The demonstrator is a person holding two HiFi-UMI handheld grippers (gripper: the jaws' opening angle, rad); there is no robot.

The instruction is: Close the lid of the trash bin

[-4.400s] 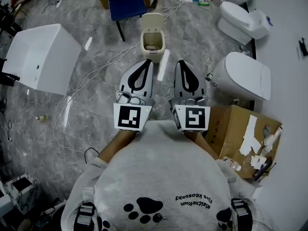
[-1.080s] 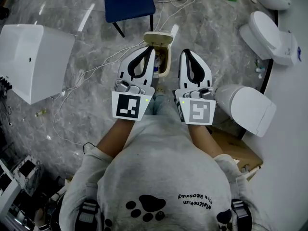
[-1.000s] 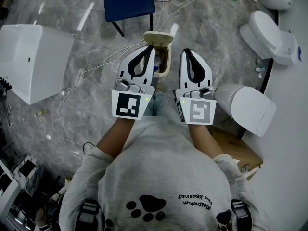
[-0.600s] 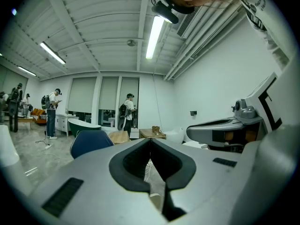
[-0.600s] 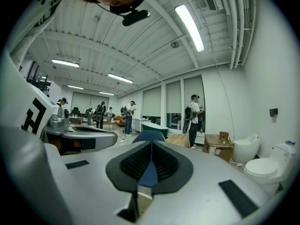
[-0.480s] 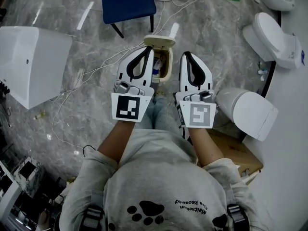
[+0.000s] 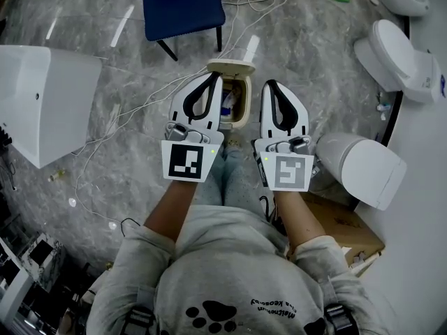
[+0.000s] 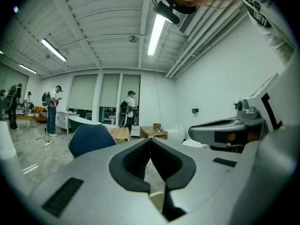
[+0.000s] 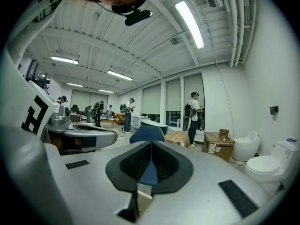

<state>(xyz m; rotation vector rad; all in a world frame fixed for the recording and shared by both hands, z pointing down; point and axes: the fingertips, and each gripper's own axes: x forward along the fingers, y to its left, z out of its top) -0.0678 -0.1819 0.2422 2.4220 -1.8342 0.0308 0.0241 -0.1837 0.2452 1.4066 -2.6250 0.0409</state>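
Note:
The beige trash bin [image 7: 237,110] stands on the grey floor in the head view, its lid [image 7: 230,67] tipped up at the far side and rubbish showing inside. My left gripper [image 7: 215,77] is shut and empty, its tip over the bin's left rim beside the lid. The right gripper [image 7: 269,84] is also shut and empty, just right of the bin. In the left gripper view the black pads [image 8: 140,161] meet with nothing between them, and the same is true of the pads [image 9: 161,163] in the right gripper view. Both grippers point roughly level.
A blue chair [image 7: 183,5] stands just beyond the bin. A large white box [image 7: 42,100] sits at the left, white toilets [image 7: 391,47] and a white cover [image 7: 363,166] at the right, a cardboard box [image 7: 342,222] behind them. Cables [image 7: 119,131] trail over the floor.
Both grippers have come down together and now flank the bin more closely. The bin sits lower and nearer in the head view. The jaws stayed shut.

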